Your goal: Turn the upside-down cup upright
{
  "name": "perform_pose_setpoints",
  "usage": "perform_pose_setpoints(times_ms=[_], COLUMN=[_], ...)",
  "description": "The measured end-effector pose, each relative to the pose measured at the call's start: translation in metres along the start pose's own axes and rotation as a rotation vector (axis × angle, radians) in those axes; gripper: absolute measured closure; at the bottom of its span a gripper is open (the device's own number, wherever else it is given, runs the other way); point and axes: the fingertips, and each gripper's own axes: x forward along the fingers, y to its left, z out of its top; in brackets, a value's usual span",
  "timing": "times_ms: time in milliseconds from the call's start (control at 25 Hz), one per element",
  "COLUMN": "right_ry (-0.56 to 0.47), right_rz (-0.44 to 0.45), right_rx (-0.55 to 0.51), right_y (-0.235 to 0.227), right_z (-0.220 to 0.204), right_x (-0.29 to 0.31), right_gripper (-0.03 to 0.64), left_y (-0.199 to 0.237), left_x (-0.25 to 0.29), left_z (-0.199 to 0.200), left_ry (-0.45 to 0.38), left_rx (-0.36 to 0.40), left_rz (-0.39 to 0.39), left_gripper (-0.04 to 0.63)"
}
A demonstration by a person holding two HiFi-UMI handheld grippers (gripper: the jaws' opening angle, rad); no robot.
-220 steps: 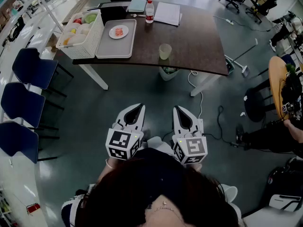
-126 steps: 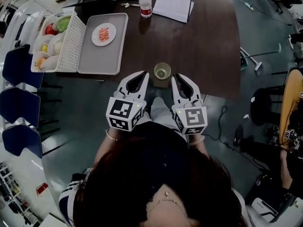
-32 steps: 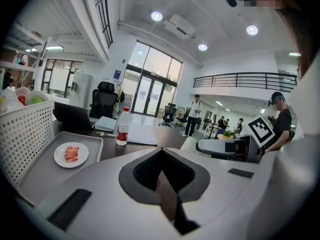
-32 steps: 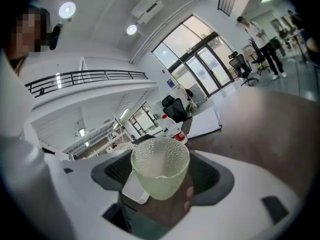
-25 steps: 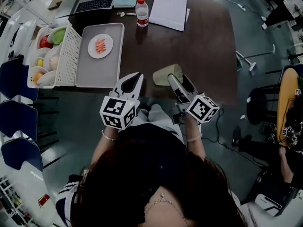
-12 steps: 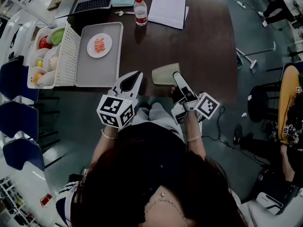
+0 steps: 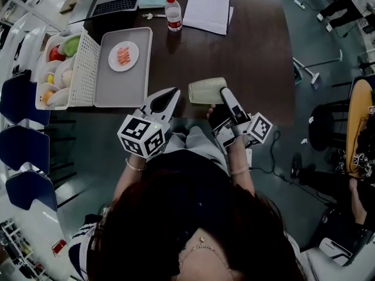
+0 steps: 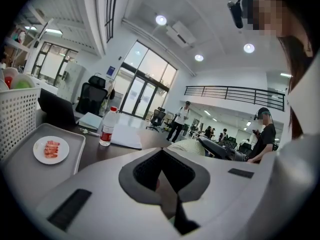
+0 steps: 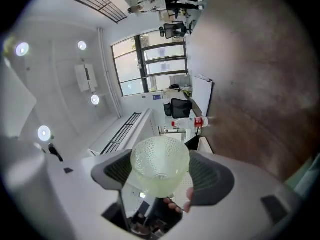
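Cup [image 7: 206, 91]: sideways, empty, clamped in right gripper [image 7: 223, 93]
Left gripper [image 7: 170, 94]: jaws together, nothing between
Tray [image 7: 126, 85]: plate [image 7: 123, 55] of pink food
Basket [image 7: 89, 63]: fruit and bowls

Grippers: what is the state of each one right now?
Left gripper: closed, holding nothing.
Right gripper: closed on the cup, held sideways.

Cup [image 7: 205, 91]: pale green, translucent, with a fine dotted relief over its wall. It lies on its side, long axis level, wider end toward the right gripper [image 7: 226, 96], whose jaws clamp it. It is raised over the near edge of the dark table [image 7: 258, 57].
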Motion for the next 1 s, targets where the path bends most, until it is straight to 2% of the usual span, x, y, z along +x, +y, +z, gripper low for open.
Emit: perform_pose_setpoints(times_ms=[280,520,800,1000], right_ry=[-0.007,0.007,0.025,0.035], right_rz=[0.050,0.095,0.147,0.158], right_rx=[0.107,0.148,0.149,0.142], right_y=[-0.002,0.002,0.011,0.013], right_z=[0.001,0.000,0.002,0.001], right_x=[0.001,0.005,0.009,0.009], right_gripper=[0.262,0.262,0.262,0.262], left_y=[-0.002,-0.008,-0.016,-0.022], left_x=[0.000,0.000,0.000,0.001], left_z=[0.005,0.008,0.011,0.007], left_ry=[-0.005,0.001,0.018,0.045], left_rx=[-0.008,0.011,0.048,0.071], left_rz=[-0.044,-0.109,-0.201,-0.233], left_gripper=[0.595,0.592,0.534,0.504])
